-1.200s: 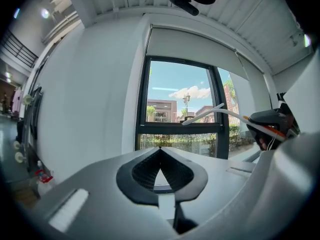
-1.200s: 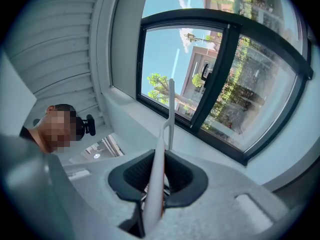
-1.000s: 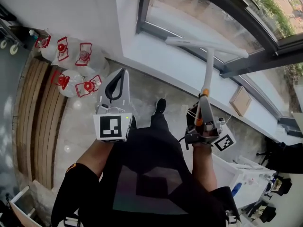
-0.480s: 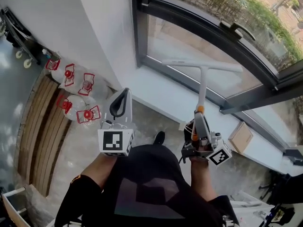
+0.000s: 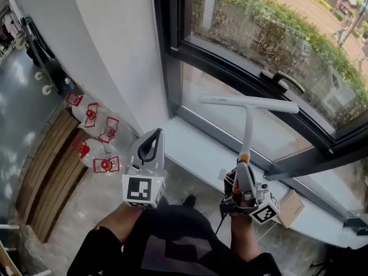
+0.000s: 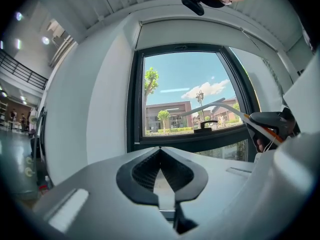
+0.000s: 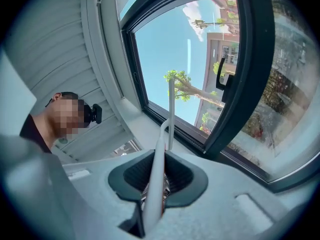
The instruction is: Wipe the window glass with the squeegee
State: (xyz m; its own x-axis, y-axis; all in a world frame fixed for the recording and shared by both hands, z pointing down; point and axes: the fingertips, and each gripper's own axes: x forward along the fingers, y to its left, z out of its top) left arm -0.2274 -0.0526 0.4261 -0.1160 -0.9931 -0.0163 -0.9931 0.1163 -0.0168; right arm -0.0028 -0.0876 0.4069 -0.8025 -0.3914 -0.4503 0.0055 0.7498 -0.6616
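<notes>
Head view: white T-shaped squeegee (image 5: pixel 248 132), clenched in right tongs (image 5: pixel 244 180), has risen level with the window glass (image 5: pixel 211 91); left tongs (image 5: pixel 150 146) closed, empty

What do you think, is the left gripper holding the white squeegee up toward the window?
No, the right gripper holds the white squeegee up toward the window; the right gripper view shows its jaws shut on it.
</notes>
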